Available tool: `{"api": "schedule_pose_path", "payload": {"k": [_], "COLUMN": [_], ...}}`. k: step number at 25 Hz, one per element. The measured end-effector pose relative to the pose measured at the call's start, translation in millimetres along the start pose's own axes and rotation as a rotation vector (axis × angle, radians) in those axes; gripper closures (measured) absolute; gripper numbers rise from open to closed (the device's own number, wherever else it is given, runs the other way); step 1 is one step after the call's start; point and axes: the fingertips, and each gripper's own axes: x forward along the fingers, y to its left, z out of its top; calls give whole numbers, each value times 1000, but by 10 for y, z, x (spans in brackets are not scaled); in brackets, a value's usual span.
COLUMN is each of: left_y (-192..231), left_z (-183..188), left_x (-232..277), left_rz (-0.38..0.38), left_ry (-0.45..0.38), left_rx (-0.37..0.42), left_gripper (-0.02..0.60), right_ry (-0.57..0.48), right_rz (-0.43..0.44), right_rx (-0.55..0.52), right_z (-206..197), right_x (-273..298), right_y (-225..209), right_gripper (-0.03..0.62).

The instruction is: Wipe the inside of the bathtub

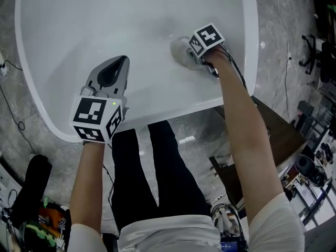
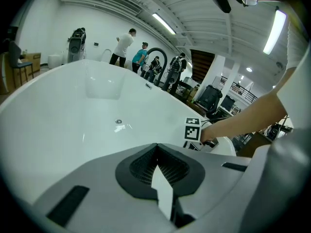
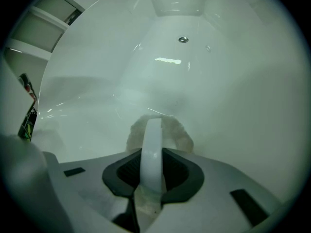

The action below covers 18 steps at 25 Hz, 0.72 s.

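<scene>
Cloth [image 3: 181, 136] clamped in right gripper [image 3: 153, 129] against bathtub [image 1: 105, 25] wall, left gripper [image 2: 157, 154] closed, empty.

The right gripper [image 3: 152, 130] has its jaws closed on a pale cloth [image 3: 181, 134] (fluffy, bunched) that touches the bathtub [image 3: 243, 81] wall, well below the drain [image 3: 183, 40].

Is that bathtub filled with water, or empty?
Empty: the bathtub's bare white floor and its drain show uncovered, with no water standing.
</scene>
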Motion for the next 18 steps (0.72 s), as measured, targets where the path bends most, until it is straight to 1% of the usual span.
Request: {"api": "schedule_pose_path", "payload": {"k": [4, 8, 14, 18], "left_y": [26, 2, -27, -5], "left_z": [-19, -77, -91, -69], "left_x": [-104, -175, -300, -373], "left_rz": [-1, 0, 5, 12], "left_ry": [-4, -3, 3, 0], "left_rx": [-2, -10, -15, -16], "left_gripper": [574, 574, 575, 575], "right_ry": [-2, 9, 35, 39], "right_rz": [0, 9, 52, 92], "right_rx": [3, -16, -33, -58], "right_z": [5, -42, -84, -69], "right_x": [-53, -92, -171, -194], "right_y": [79, 129, 266, 439], "right_gripper": [500, 500, 500, 500]}}
